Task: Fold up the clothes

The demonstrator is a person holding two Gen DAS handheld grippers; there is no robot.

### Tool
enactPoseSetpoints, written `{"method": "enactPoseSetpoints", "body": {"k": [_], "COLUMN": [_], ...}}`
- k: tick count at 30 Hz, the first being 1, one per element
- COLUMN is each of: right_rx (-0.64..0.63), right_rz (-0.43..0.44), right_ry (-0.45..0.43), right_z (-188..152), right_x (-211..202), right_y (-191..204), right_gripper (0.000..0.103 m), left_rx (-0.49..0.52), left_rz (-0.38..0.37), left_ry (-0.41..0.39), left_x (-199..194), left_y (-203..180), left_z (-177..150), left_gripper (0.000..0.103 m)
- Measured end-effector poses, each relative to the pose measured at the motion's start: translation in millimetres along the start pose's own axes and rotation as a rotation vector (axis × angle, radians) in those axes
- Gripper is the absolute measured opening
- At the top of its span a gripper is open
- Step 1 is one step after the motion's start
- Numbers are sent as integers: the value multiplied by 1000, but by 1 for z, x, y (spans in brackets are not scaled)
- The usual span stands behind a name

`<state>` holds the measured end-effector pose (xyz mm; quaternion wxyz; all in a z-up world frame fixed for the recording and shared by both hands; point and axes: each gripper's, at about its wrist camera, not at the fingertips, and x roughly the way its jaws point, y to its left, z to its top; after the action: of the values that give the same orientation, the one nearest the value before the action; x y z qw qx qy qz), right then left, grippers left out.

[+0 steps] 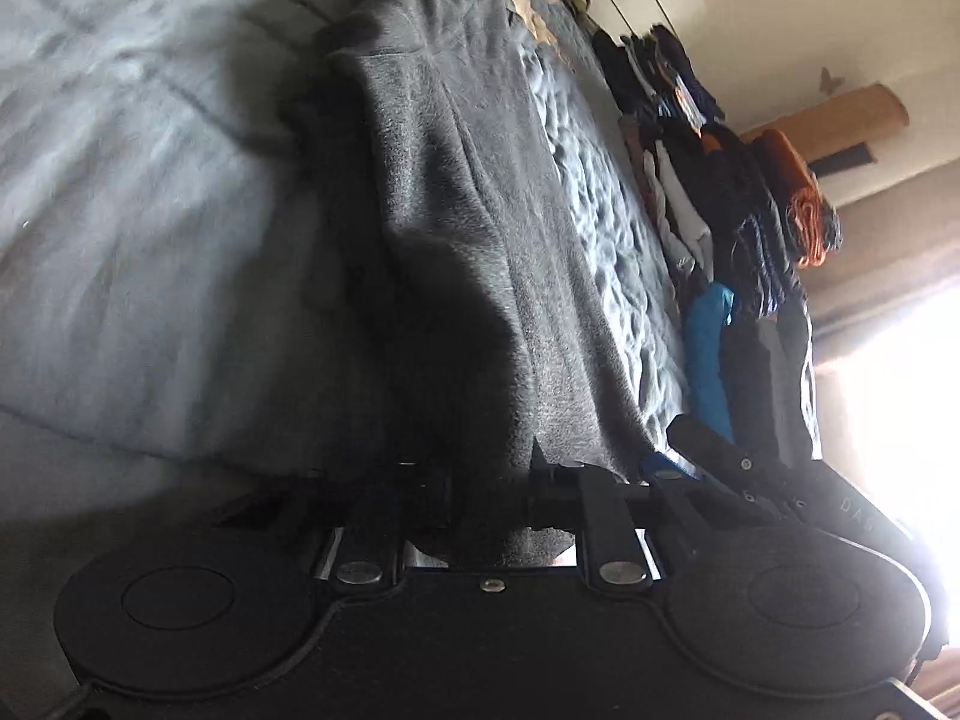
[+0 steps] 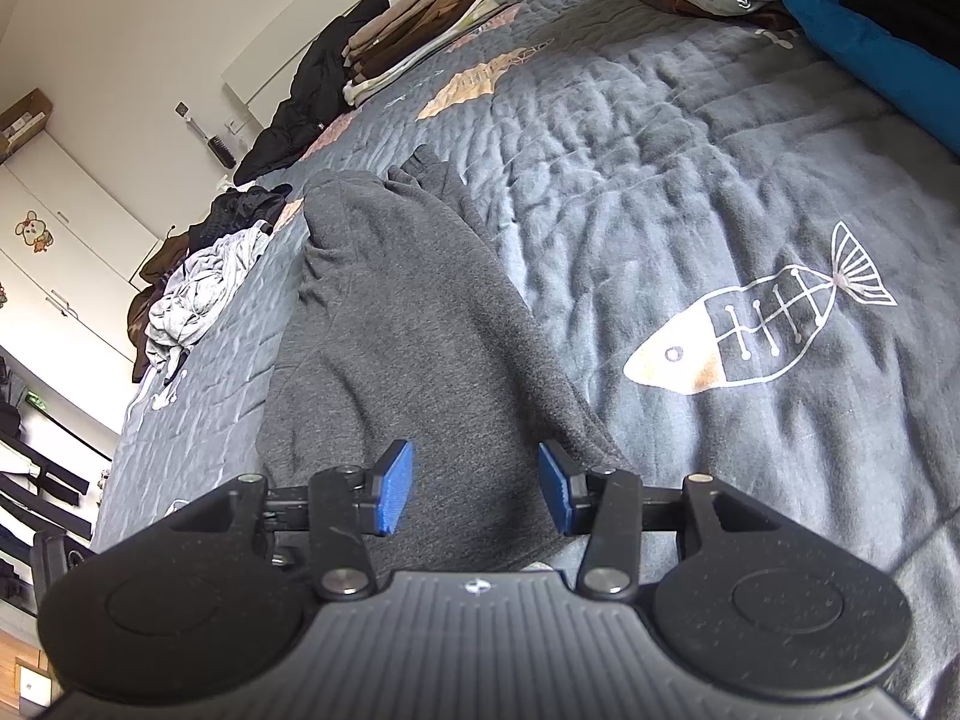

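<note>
A bed [image 2: 750, 450] fills both views, covered by a grey-blue quilted cover printed with fish skeletons in white and tan; one fish [image 2: 762, 330] lies to the right of the garment. No brand or label reads clearly; only faint letters, perhaps "DA", show on the other gripper's body in the left wrist view. A dark grey fleecy garment [image 2: 396, 348] lies stretched lengthwise on the cover, its surface soft and speckled, with long folds running away from the cameras. Stacks of folded clothes [image 2: 420, 42] sit along the far edge, a blue item [image 2: 852, 42] lies at the top right, and a crumpled light grey heap [image 2: 198, 294] sits at the left edge. The right gripper [image 2: 474, 486] stands released over the garment's near end, blue pads apart, cloth between them. The left gripper [image 1: 486, 492] is dark and partly buried in cloth; whether it is clenched I cannot tell.
</note>
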<state>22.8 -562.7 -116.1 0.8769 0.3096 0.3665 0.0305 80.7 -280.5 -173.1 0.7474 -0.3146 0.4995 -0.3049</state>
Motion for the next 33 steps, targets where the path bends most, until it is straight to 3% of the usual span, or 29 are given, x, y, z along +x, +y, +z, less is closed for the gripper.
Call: {"method": "enactPoseSetpoints", "body": {"k": [11, 14, 19, 22, 24, 27, 29, 33], "right_rx": [19, 23, 17, -35, -54, -90, -138, -230], "right_rz": [78, 101, 96, 68, 56, 62, 49, 35], "right_ry": [-27, -45, -48, -53, -51, -41, -54, -71], "right_z": [10, 14, 18, 21, 24, 30, 38, 59], "right_x": [-18, -25, -25, -20, -14, -1, 8, 30], "right_y": [5, 8, 14, 26, 33, 42, 51, 68], "right_gripper": [46, 46, 46, 49, 53, 65, 77, 87], "left_rx": [-63, -102, -138, -116, -27, 168, 289, 465], "left_rz": [-74, -55, 112, 184, 223, 273, 292, 337], "left_ry": [29, 68, 100, 135, 136, 80, -4, -176], "left_x": [-60, -76, -84, -96, -112, -142, -156, -155], "left_y": [-14, -9, 7, 12, 4, -13, -23, -35], "left_z": [-34, -55, -76, -75, -71, -62, -48, -7], "left_gripper": [15, 15, 18, 33, 47, 48, 50, 57]}}
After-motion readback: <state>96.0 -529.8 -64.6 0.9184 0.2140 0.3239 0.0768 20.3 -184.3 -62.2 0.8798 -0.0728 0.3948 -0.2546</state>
